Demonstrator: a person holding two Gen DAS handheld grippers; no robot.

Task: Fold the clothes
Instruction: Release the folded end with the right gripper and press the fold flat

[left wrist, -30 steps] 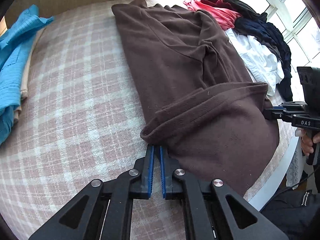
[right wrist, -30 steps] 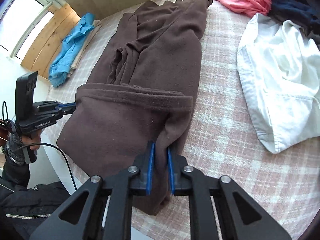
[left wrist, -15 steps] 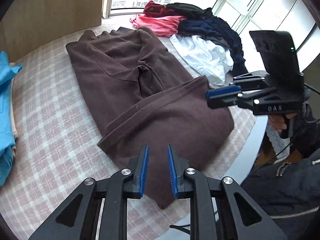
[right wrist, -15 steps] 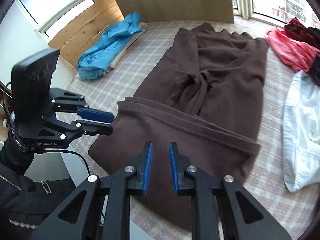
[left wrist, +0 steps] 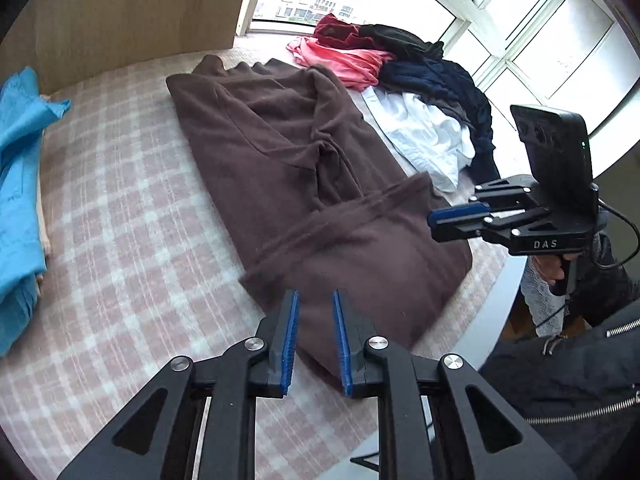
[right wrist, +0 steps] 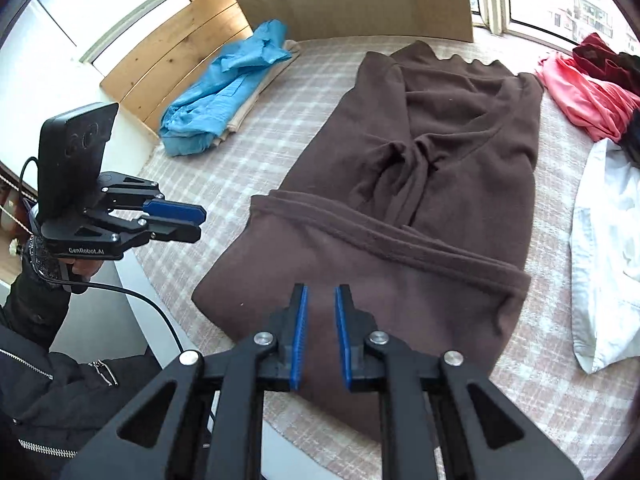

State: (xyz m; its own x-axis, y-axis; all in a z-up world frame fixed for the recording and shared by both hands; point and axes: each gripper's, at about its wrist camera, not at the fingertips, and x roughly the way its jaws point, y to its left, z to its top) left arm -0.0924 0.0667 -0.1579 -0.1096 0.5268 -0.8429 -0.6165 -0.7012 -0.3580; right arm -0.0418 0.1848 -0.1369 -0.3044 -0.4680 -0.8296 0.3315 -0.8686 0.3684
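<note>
brown fleece, hem folded up, both grippers clear of it

brown fleece garment (left wrist: 304,168), long and soft with a napped surface, lies flat on the pink-and-white checked cloth (left wrist: 120,220) that covers the surface. its near end is turned up over itself, so a ribbed hem band runs across it as a thick seam, and a bunched knot of fabric sits at the middle.

the left gripper (left wrist: 316,336) hangs above the near edge of the brown garment, tilted steeply down. its jaws have just been opening; they stand a narrow gap apart with nothing between them, the blue ridged pads bare. seen from the right wrist, it floats off the brown garment's left side, held by a hand in a dark knitted cuff, and its black body reads "genrobot.ai".

the right gripper (right wrist: 320,336) is pitched down over the same near edge. its jaws have just been closing a little, yet a slim gap shows and no cloth sits in it. from the left wrist view it hovers off the brown garment's right side, its frame marked "das".

beside the brown garment's left lies a crumpled bright blue garment (right wrist: 224,88) on a beige fold. to its right lie a rumpled white shirt (left wrist: 424,136), a coral-pink top (left wrist: 348,64), a dark red piece and navy and black clothes in a heap.
</note>
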